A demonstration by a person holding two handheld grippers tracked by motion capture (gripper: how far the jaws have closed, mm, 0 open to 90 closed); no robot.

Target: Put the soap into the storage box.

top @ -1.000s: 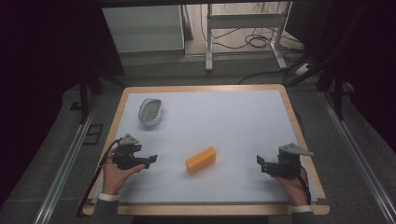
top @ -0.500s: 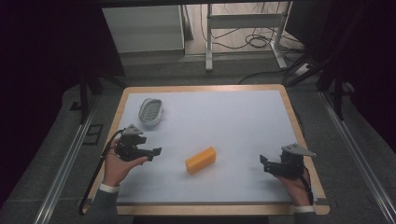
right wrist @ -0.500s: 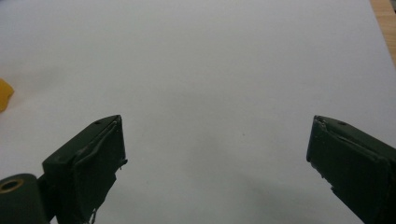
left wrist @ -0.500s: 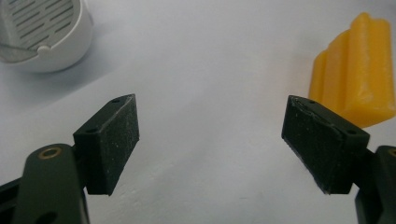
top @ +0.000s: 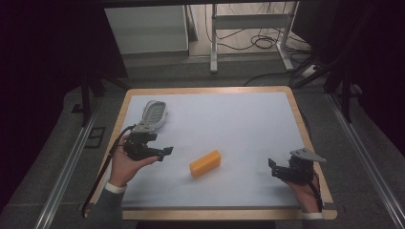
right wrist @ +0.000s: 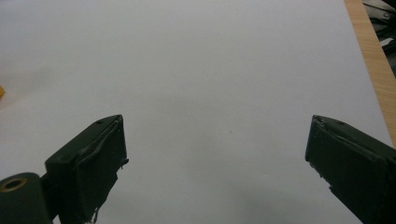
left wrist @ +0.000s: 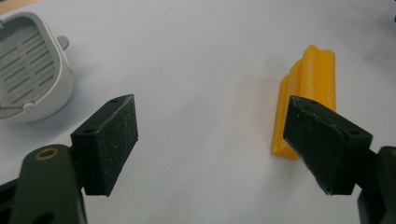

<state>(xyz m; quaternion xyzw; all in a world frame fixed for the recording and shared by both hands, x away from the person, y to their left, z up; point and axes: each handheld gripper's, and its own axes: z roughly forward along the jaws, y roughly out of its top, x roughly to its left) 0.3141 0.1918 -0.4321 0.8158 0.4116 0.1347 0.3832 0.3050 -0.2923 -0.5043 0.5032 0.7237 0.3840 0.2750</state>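
Observation:
An orange block (top: 205,163) lies on the white table top (top: 229,124), near the middle and toward the front. My left gripper (top: 162,151) hovers to its left, open and holding nothing. In the left gripper view the left gripper (left wrist: 212,116) has its jaws wide apart, and the orange block (left wrist: 308,88) lies just beyond the right-hand jaw. A grey slotted dish (top: 155,113) sits behind the left hand; this grey dish (left wrist: 28,79) is at the upper left of that view. My right gripper (top: 273,168) stands open at the front right, and in its own view the right gripper (right wrist: 217,135) has bare white surface between the jaws.
A wooden rim (top: 305,129) frames the table; the wooden rim (right wrist: 373,60) runs close along the right gripper's right side. A sliver of the orange block (right wrist: 1,91) shows at the left edge of that view. Dark floor, metal rails and a table frame lie beyond.
My left gripper has moved away from the person and slightly right, nearer the grey dish and the orange block. The right gripper has barely shifted.

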